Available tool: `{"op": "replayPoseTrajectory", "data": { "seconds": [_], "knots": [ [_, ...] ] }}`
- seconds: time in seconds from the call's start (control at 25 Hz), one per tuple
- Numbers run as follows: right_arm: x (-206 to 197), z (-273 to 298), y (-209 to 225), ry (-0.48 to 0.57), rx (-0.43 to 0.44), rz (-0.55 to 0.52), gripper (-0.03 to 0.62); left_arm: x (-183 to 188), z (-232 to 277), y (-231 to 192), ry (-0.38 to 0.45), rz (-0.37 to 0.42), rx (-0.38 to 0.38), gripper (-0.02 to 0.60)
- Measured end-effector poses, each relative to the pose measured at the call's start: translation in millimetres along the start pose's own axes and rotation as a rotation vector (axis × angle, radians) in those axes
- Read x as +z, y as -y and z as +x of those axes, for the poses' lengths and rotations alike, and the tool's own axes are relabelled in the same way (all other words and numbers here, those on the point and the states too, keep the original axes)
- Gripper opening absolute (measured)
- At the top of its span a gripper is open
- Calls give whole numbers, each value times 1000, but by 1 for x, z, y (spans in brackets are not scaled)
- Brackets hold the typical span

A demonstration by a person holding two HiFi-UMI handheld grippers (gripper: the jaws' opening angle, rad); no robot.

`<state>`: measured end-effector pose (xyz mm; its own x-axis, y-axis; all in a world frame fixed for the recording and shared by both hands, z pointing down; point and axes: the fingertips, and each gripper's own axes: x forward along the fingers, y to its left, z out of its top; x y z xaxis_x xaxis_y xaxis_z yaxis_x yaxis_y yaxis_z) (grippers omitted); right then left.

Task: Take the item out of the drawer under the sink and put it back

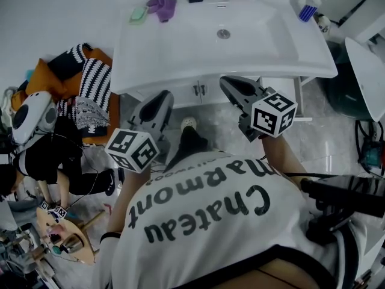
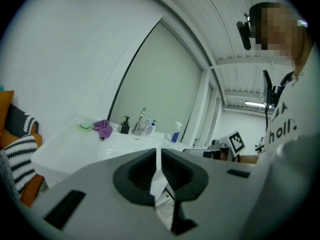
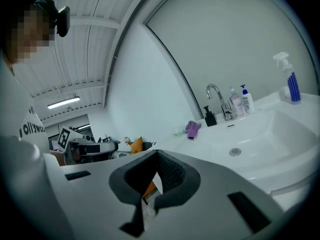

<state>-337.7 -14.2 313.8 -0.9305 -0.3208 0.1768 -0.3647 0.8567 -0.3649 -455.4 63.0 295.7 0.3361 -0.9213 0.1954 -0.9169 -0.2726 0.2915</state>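
Facing sink [image 1: 157, 71] front edge: left hand-held gripper [image 1: 161, 98], right hand-held gripper [image 1: 233, 84], apart

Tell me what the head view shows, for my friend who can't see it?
A person holds the left gripper and right gripper, both shut and empty, toward a white sink. A purple cloth and a spray bottle sit on its rim.

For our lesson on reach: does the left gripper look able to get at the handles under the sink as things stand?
Probably yes. The left gripper points at the handles, which show just past its tip below the sink, with nothing between. Its shut jaws would need opening.
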Motion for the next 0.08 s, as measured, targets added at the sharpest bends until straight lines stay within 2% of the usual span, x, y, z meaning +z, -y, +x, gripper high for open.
{"op": "replayPoseTrajectory", "data": {
  "seconds": [0.08],
  "knots": [
    [1,1,1,0,0,-3,11,2,0,-2,4,-1,2,34]
  ]
}}
